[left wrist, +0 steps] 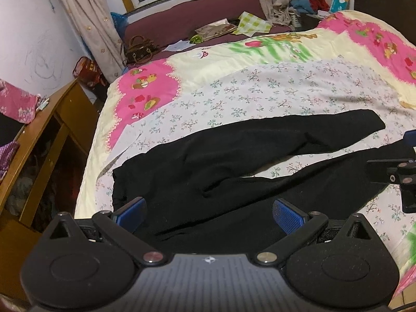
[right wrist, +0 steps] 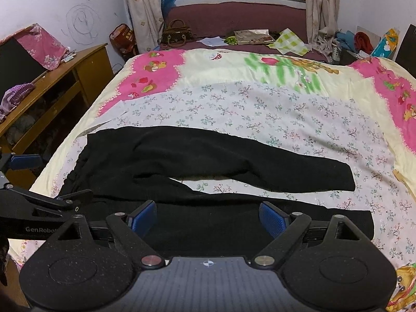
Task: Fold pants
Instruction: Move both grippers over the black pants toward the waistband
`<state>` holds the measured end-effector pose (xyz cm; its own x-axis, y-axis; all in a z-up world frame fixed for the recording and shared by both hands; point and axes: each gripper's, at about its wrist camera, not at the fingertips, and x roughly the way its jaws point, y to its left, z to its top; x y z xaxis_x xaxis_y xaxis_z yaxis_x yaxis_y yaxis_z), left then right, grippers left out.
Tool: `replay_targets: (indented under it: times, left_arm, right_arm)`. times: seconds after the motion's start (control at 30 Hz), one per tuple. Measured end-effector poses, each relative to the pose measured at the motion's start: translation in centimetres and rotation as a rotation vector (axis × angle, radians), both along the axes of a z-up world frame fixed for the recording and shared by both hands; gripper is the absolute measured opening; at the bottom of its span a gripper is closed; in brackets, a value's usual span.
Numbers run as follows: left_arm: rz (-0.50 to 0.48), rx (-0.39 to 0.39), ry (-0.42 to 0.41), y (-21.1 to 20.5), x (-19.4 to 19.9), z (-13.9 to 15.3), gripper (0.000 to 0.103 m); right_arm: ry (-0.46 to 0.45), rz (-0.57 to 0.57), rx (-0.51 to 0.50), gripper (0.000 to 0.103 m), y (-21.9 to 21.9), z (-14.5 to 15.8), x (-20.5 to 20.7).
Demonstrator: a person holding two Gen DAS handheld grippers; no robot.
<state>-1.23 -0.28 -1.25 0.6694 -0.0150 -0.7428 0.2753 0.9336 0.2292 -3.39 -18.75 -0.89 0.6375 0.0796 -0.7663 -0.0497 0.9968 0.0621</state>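
Left wrist view looks down over a pair of black pants [left wrist: 234,161] spread flat across a floral sheet [left wrist: 260,96] on the bed. The waistband sits out at nine o'clock, and the two legs run off toward three o'clock with a narrow wedge of sheet showing between them, so the garment lies open and not yet folded. The left gripper [left wrist: 209,214] hangs over the near leg close to the waist, its blue ribbed pads standing well apart with nothing between them but cloth lying below. At three o'clock in this view the black frame of the other tool pokes in.

From the right wrist, the right gripper [right wrist: 208,219] hovers over the near leg further toward the cuffs, its jaws likewise spread wide and gripping nothing. I'd say the two tools are spaced along the near leg on purpose: one near the hip, one down the leg, so both can pinch that edge and carry it over onto the far leg at twelve o'clock.

The pants look like soft, matte knit, thick enough to lie in gentle rolls, not sharp creases, and will probably sag between two pinch points. The sheet is thin printed cotton with small sprigs, lying over a glossy cartoon-print quilt [right wrist: 208,62] in pink and cream. A wooden cabinet [right wrist: 78,78] stands at nine o'clock beside the bed.
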Motion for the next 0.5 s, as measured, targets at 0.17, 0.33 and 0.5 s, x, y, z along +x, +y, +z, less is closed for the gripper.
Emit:
replay_targets:
  times: [0.17, 0.33, 0.5]
  left_arm:
    - [-0.003, 0.013, -0.011, 0.1, 0.19, 0.01, 0.103]
    - [-0.014, 0.01, 0.006, 0.25, 0.4, -0.39, 0.103]
    - [-0.025, 0.009, 0.018, 0.48, 0.64, -0.65, 0.103]
  right_arm:
    - [0.002, -0.005, -0.006, 0.074, 0.09, -0.13, 0.02]
    - [0.014, -0.009, -0.008, 0.074, 0.24, -0.42, 0.12]
    - [0.031, -0.012, -0.006, 0.074, 0.48, -0.74, 0.3]
